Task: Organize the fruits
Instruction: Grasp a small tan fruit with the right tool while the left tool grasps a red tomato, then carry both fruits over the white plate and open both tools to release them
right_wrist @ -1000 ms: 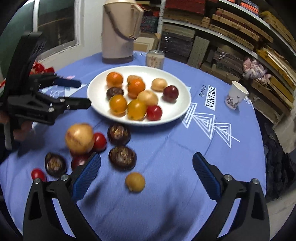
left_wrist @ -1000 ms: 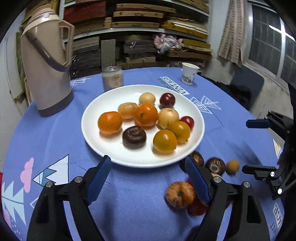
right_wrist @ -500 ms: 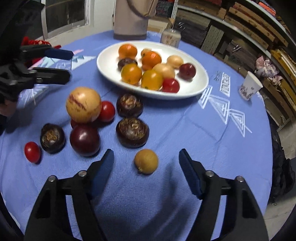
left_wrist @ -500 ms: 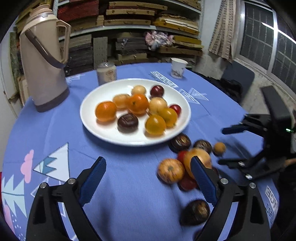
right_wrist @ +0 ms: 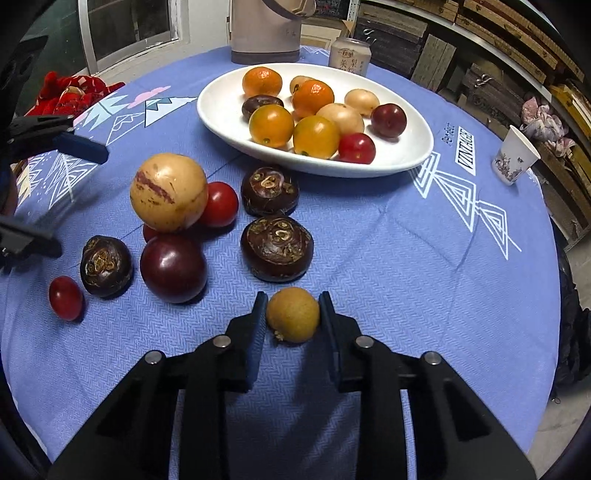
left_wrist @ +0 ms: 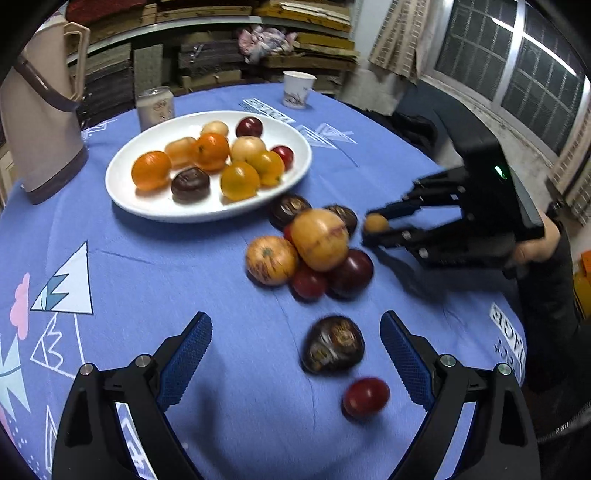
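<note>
Left gripper (left_wrist: 295, 354): jaws wide apart, empty, above a dark fruit (left_wrist: 332, 349) near the table's (right_wrist: 424, 258) front edge. Right gripper (right_wrist: 293, 314): both jaws pressed against the small yellow-brown fruit (right_wrist: 293, 314), resting on the blue cloth.

A round table under a blue tablecloth (right_wrist: 424, 258) printed with white triangles fills the middle of the room. At twelve o'clock in the left wrist view, wooden shelving (left_wrist: 207, 48) runs along the back wall, stacked with flat boards and dark bundles, a crumpled cloth (left_wrist: 264, 38) lying on one stack. At two o'clock a barred window (left_wrist: 517, 62) lets in pale light, with a striped curtain (left_wrist: 400, 40) hanging beside it. In the right wrist view another window (right_wrist: 129, 26) sits at eleven o'clock, and bare concrete floor (right_wrist: 565, 406) shows at four o'clock.
</note>
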### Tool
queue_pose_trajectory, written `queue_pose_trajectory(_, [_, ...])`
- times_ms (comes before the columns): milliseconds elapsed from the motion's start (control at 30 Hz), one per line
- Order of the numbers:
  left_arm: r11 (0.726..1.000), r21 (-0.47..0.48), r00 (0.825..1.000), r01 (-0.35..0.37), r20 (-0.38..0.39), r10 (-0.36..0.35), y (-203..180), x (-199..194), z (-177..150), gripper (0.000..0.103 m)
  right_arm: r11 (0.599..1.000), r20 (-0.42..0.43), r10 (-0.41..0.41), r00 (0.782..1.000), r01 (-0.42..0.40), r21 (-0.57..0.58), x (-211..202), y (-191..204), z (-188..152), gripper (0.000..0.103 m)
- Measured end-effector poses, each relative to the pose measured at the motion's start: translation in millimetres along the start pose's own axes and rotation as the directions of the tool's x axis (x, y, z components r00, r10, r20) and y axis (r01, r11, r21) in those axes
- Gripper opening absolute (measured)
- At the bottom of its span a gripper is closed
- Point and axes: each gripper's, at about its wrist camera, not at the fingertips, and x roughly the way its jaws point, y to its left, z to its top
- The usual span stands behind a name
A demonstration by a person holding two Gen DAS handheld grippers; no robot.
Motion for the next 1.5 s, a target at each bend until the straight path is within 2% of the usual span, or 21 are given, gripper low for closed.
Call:
queue_pose_trajectory(267, [0.991, 0.133, 0.998, -0.013, -0.057, 0.021, -30, 0, -22, 0.093, 1.0, 0.002, 0.011, 1.0, -0.011, 0.005, 1, -1, 0, 0.028])
queue_pose_trajectory(433, [0.98, 0.196, 0.996, 0.009, -0.092, 0.009, -45, 4, -33, 0.092, 1.0, 0.002, 0.008, 1.0, -0.008, 0.001, 1, -1, 0, 0.028])
queue_pose_trajectory(500, [0.982, 0.189, 0.993, 0.004, -0.114, 0.018, -43, 9, -35, 0.087, 1.0, 0.002, 0.007, 1.0, -0.007, 0.0, 1, -1, 0, 0.028])
queue_pose_trajectory(567, [0.984, 0.178, 0.99, 0.0, -0.141, 0.026, -40, 14, -36, 0.069, 1.0, 0.002, 0.004, 1.0, -0.004, -0.002, 1, 0, 0, 0.028])
queue_pose_trajectory(733, [0.982, 0.187, 0.984, 0.002, -0.176, 0.031, -40, 20, -40, 0.059, 1.0, 0.0, -0.003, 1.0, 0.003, -0.007, 1, 1, 1, 0.028])
queue_pose_trajectory(833, [0.977, 0.212, 0.983, -0.005, -0.18, 0.044, -44, 21, -43, 0.058, 1.0, -0.002, -0.012, 1.0, 0.012, -0.014, 0, 2, 1, 0.028])
queue_pose_trajectory(933, [0.976, 0.218, 0.983, -0.002, -0.18, 0.042, -45, 18, -46, 0.045, 1.0, -0.005, -0.022, 1.0, 0.021, -0.021, 0, 4, 0, 0.028])
queue_pose_trajectory(1000, [0.976, 0.216, 0.983, 0.003, -0.179, 0.037, -44, 17, -46, 0.033, 0.999, -0.006, -0.027, 1.0, 0.027, -0.026, -1, 5, 0, 0.028])
queue_pose_trajectory(1033, [0.978, 0.21, 0.983, 0.007, -0.179, 0.032, -44, 16, -46, 0.031, 0.999, -0.007, -0.032, 0.999, 0.032, -0.032, -1, 6, 1, 0.028])
queue_pose_trajectory(1267, [0.983, 0.183, 0.987, 0.03, -0.164, 0.0, -37, 11, -41, 0.03, 0.999, 0.004, -0.022, 1.0, 0.022, -0.027, -4, 5, 1, 0.027])
queue_pose_trajectory(1500, [0.998, 0.026, 0.997, 0.05, -0.067, -0.048, 2, -7, -23, 0.031, 1.0, 0.071, -0.018, 0.997, 0.017, 0.02, -17, -7, 6, 0.027])
